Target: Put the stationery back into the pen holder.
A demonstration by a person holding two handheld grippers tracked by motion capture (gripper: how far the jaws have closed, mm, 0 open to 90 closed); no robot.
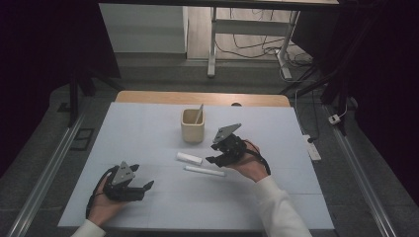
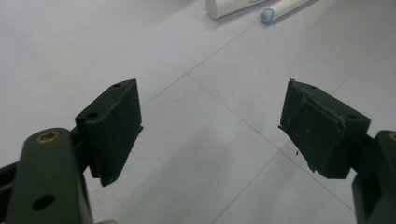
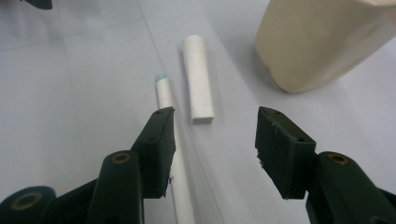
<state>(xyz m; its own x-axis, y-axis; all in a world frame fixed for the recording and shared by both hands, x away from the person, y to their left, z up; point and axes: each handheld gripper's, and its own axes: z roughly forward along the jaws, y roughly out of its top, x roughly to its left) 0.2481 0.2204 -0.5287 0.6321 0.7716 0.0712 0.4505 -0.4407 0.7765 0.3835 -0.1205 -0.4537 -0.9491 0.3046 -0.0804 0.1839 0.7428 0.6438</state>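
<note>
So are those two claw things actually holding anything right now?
No. Both are open and hold nothing. The right gripper hovers over a thin white pen and a white tube; the left gripper is over bare table.

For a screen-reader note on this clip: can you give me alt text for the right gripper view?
The right gripper, fingers open and holding nothing, hangs over a thin white pen with a light blue tip, lying on the pale table. Beside it lies a shorter, thicker white tube, with a cream cup at the upper right.
</note>
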